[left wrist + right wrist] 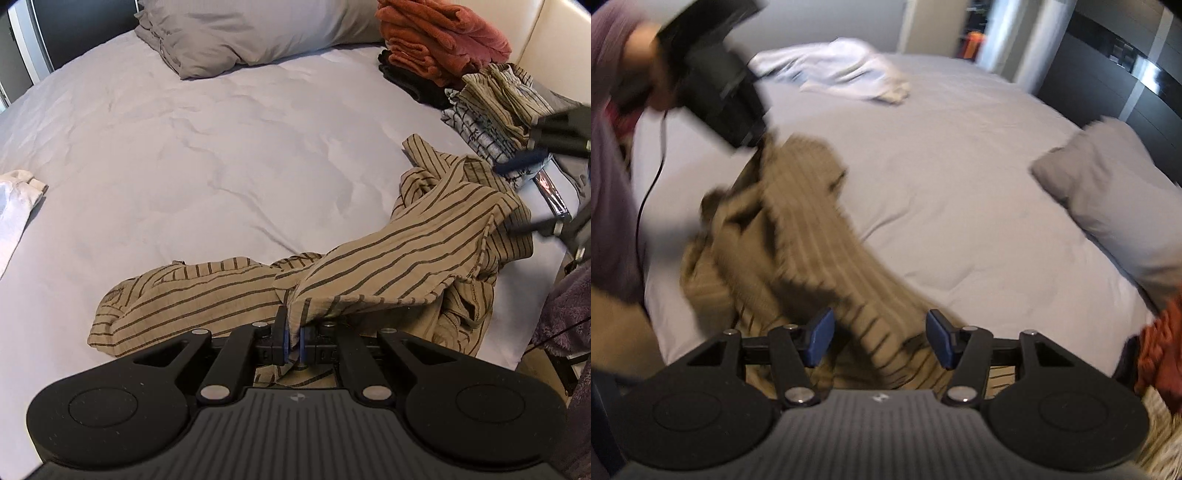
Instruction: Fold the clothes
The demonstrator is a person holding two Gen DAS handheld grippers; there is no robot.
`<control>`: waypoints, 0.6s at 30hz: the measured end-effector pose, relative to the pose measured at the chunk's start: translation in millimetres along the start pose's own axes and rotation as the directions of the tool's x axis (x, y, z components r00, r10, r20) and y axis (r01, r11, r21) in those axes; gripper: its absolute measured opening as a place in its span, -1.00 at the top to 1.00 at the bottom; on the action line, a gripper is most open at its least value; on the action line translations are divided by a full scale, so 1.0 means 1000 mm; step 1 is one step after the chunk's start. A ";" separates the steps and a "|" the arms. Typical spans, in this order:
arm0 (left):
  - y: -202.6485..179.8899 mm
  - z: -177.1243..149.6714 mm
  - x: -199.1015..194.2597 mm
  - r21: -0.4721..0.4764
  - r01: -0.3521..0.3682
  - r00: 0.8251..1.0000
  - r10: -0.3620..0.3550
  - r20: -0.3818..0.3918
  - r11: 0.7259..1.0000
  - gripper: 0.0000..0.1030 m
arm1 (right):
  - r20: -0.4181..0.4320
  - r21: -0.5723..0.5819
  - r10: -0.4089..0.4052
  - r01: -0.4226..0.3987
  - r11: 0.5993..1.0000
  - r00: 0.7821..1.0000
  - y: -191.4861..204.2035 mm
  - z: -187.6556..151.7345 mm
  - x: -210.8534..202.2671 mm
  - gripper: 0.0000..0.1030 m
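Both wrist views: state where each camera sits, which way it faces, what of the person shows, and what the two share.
Left wrist: sits on the left claw, angled down across the grey-sheeted bed toward the grey pillow and stacked folded clothes; claw shut on the tan striped shirt; no body visible.
Right wrist: sits on the open right claw, angled down across the bed; shows a hand and purple sleeve.
Shared: shirt, bed, pillow, crumpled white garment.
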State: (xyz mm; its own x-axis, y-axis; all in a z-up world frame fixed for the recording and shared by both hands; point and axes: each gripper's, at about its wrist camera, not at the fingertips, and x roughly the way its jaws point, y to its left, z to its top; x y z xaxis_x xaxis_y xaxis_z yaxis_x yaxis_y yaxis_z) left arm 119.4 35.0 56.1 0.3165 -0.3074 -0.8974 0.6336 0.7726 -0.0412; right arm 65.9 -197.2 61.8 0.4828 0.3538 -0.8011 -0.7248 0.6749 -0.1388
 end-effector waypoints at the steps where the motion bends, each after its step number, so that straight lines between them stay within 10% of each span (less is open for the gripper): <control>1: 0.000 0.000 -0.001 -0.002 -0.001 1.000 0.001 0.003 1.000 0.96 | -0.009 -0.020 -0.003 0.003 1.000 1.000 0.003 -0.001 0.004 -0.12; 3: 0.000 -0.001 -0.002 0.002 0.003 1.000 -0.003 0.009 1.000 0.96 | -0.024 -0.042 -0.014 0.013 0.999 1.000 0.006 -0.004 0.009 0.02; 5: -0.001 -0.002 -0.004 0.014 0.013 1.000 -0.013 0.014 1.000 0.96 | -0.017 0.006 -0.005 0.005 1.000 1.000 0.000 -0.004 0.008 0.68; 11: -0.001 -0.005 -0.004 0.051 0.059 0.998 -0.058 -0.006 0.997 0.96 | 0.053 0.291 0.051 -0.064 0.954 0.997 -0.036 -0.006 -0.003 0.81; 18: -0.007 -0.014 -0.001 0.074 0.222 0.974 -0.218 -0.060 0.972 0.99 | 0.064 0.664 0.092 -0.112 0.739 0.994 -0.099 -0.026 0.015 0.84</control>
State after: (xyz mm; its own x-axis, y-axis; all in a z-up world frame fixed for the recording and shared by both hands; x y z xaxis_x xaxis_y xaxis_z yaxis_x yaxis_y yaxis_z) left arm 104.5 37.6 50.7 0.1275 -0.4344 -0.8917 0.7386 0.6416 -0.2069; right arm 132.3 -275.6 48.4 0.4445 0.4556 -0.7713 -0.2634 0.8894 0.3736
